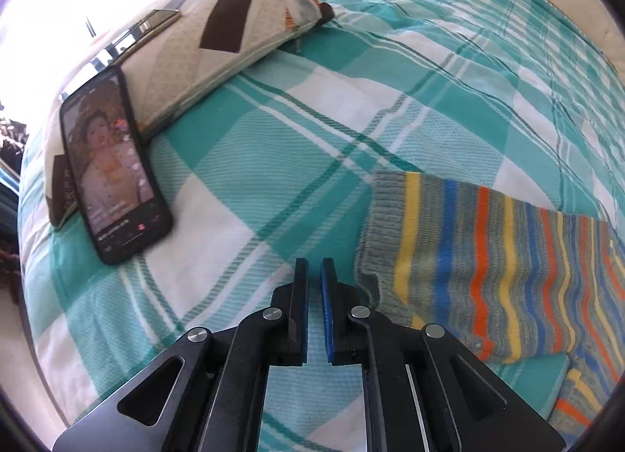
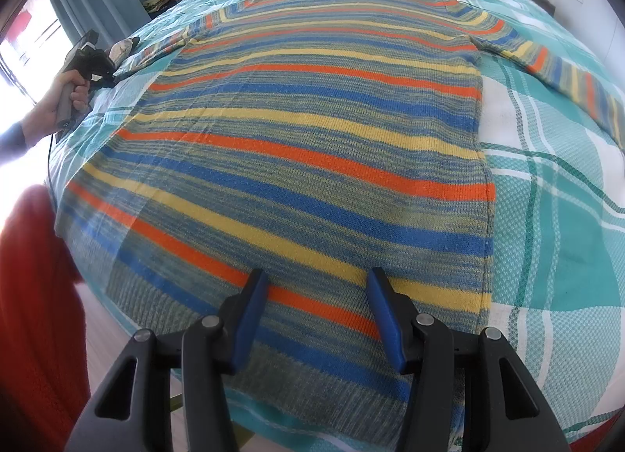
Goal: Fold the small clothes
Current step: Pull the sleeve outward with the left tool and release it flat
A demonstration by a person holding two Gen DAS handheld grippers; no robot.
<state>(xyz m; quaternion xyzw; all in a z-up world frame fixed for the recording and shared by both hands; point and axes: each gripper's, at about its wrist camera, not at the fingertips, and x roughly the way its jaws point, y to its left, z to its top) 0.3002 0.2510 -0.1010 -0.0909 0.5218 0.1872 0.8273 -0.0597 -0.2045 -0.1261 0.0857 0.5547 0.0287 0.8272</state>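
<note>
On the bed (image 2: pixel 554 217), the soft, limp sweater (image 2: pixel 312 147) is best pinched at its sleeve cuff (image 1: pixel 384 225) by the near-closed, empty left gripper (image 1: pixel 314 268), the right gripper (image 2: pixel 318 280) being spread above the hem.

Sweater (image 2: pixel 312 147): ribbed striped knit, matt, slightly fuzzy. Bedspread (image 1: pixel 273 163): woven waffle-textured checked cloth, matt. Pillow (image 1: pixel 218 42): quilted cloth cover. Phone (image 1: pixel 113 167): glossy glass screen, matt dark case. Fingers (image 2: pixel 250 319): matt black plastic with blue rubbery pads and bright metal pins.
</note>
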